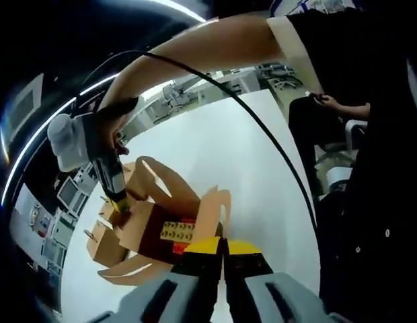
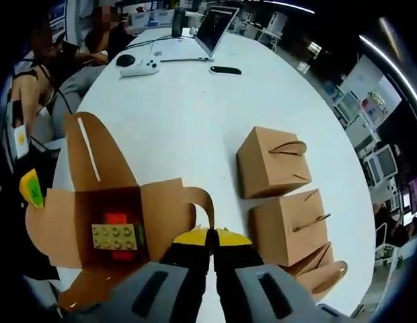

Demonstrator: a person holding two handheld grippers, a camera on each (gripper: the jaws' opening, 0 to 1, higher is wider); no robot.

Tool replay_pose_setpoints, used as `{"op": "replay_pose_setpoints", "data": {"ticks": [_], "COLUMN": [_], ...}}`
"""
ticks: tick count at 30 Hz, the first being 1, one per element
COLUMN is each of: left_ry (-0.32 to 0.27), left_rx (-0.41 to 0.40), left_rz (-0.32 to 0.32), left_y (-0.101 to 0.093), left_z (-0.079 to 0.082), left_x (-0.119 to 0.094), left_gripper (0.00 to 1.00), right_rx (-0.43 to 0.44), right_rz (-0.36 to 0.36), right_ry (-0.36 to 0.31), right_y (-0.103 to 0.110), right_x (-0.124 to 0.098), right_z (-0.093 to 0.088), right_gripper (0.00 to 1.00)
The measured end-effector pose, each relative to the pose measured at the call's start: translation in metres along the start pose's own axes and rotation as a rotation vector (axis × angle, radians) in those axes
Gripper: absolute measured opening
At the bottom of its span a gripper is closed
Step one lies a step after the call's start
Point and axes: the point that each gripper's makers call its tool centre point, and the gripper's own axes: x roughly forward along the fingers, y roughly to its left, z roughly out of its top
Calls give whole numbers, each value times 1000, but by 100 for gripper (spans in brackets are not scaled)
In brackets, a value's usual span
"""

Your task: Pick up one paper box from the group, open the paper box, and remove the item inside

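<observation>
An open brown paper box lies on the white table with its flaps spread out. Inside it are a yellow studded brick and a red piece. My right gripper is shut on the edge of the box's near flap. The left gripper's yellow tip pinches the opposite flap. In the left gripper view, my left gripper is shut at the near edge of the open box, with the yellow brick just beyond. The right gripper, held by a hand, grips the far flap.
Three closed paper boxes with handles stand to the right. A laptop, game controller, mouse and phone lie at the table's far end. Seated people are on the left. A black cable arcs overhead.
</observation>
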Motion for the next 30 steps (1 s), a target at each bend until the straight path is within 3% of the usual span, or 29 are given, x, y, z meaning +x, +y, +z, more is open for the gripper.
{"op": "replay_pose_setpoints", "data": {"ticks": [4,7,11,17,22,30], "left_ry": [-35,-54,-72,-120,-140,-105], "left_rx": [-2,-33,-41,-80,-118,-197], "left_rz": [22,14,28,45,80,174], "left_y": [4,5,21,30,42,74], "left_z": [5,7,-4,3,0,-27], "left_x": [4,6,-7,-24,-38,-67], "left_gripper": [11,30,31,33,33,34], "right_rx": [-26,-39,-61,-37,-15,19], "right_rz": [-36,-71,-88,-90,-83,-62], "right_ry": [-30,-59,-117,-239,-288,-296], "right_y": [0,-1,6,26,41,66], "right_x": [-11,-22,-42,-74,-94,-123], "right_z": [8,14,24,33,27,-15], "right_gripper": [7,16,28,32,38,41]}}
